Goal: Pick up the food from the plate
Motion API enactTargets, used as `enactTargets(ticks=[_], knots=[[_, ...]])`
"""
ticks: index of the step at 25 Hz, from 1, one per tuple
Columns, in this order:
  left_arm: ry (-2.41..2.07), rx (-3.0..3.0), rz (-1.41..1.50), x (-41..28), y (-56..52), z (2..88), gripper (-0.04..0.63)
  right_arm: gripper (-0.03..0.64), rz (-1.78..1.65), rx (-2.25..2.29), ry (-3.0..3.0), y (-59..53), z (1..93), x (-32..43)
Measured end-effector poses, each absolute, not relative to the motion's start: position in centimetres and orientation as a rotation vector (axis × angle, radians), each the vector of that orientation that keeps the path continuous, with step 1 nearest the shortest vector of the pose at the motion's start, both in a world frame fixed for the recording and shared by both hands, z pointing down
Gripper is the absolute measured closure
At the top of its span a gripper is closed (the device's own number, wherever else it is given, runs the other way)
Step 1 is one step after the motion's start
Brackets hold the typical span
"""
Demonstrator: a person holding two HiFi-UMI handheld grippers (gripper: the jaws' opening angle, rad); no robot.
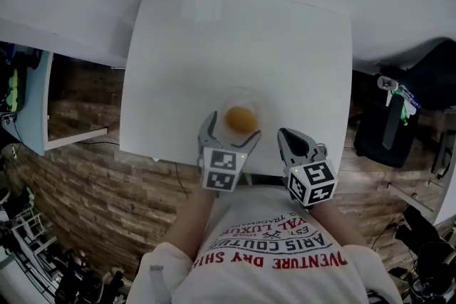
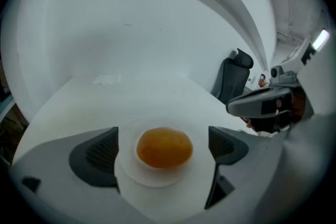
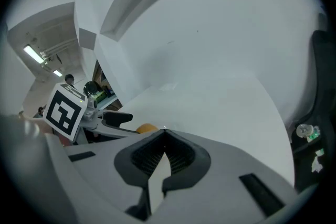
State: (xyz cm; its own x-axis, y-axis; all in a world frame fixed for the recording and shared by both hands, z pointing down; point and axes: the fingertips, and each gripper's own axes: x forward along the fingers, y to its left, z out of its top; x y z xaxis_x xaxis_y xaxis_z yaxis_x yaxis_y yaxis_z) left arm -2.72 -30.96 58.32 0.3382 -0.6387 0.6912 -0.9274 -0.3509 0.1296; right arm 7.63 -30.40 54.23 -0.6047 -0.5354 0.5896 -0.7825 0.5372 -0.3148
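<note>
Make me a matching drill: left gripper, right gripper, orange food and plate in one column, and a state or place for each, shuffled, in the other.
1. left gripper
2. right gripper
3. orange food
4. plate

A. on the white table, near the person's edge
B. jaws together, nothing between them
C. lying on the plate
D. jaws apart, one on each side of the food, not touching it

Pairs: 1-D, 2-B, 3-C, 4-A

Smooth matt white surface (image 1: 299,67); smooth white plate (image 2: 157,178); food (image 2: 164,148) smooth-skinned, faintly shiny; left hand-held gripper (image 2: 163,147) matt grey plastic, ribbed dark pads (image 2: 100,153).
</note>
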Motion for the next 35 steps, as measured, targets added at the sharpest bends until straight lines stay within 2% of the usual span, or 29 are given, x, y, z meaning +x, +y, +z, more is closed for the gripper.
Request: enactTargets(ticks=[18, 35], knots=[[-1.266, 1.935, 0.925, -1.6, -31.8, 65.0, 0.075, 0.606, 0.852, 1.064, -2.268, -32.6, 57.7, 10.3], [-1.255, 2.008, 0.895, -0.9, -32.1, 63.4, 0.08, 0.606, 0.846, 1.093, -2.271, -32.4, 57.4, 10.3]])
